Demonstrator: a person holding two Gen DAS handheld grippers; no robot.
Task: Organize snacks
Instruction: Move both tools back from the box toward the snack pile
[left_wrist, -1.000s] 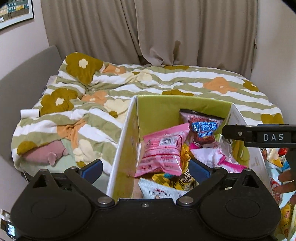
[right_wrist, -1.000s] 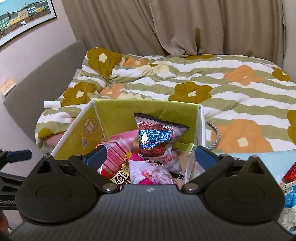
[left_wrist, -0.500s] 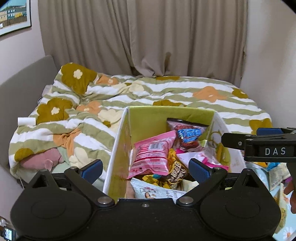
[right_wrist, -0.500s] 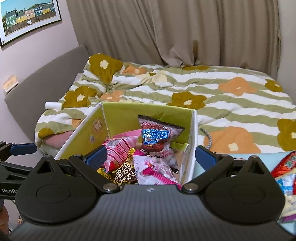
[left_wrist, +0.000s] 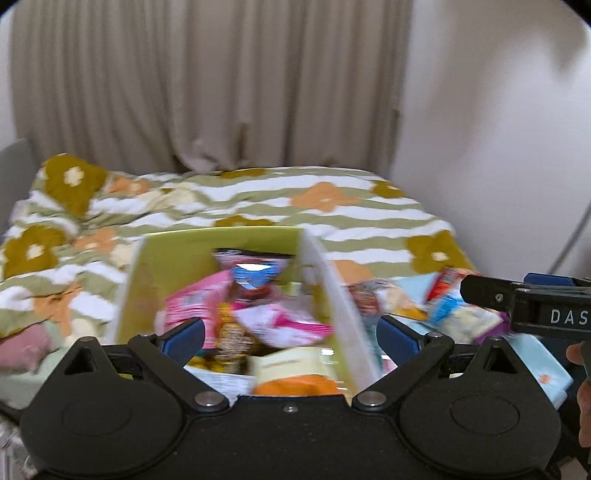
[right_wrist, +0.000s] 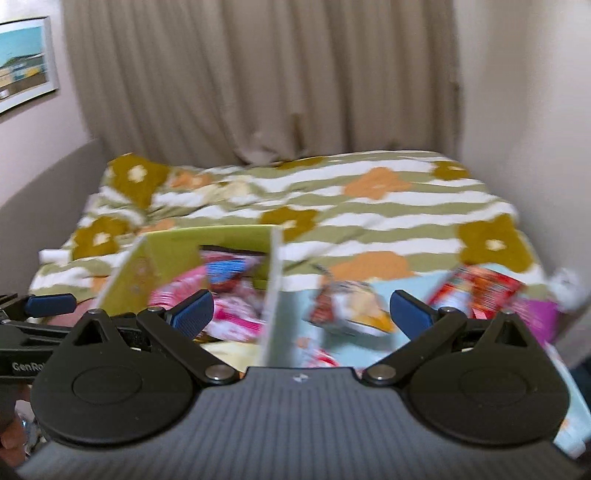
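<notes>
Jaws of both the left gripper (left_wrist: 290, 338) and right gripper (right_wrist: 301, 314) stand wide apart, holding nothing. Snack box (left_wrist: 221, 240), green inside with white walls, sits at the near edge of the bed (right_wrist: 369, 214), open top upward, long axis running near to far. Packets fill it, one dark bag (left_wrist: 255, 267) upright against the far wall. Right of the box's wall, loose packets (right_wrist: 347, 306) lie on a pale blue sheet (right_wrist: 569, 424). Far bed surface is open; frames are motion-blurred.

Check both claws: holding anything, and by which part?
Nothing held. Left claw and right claw are both open and empty above the snack box.
</notes>
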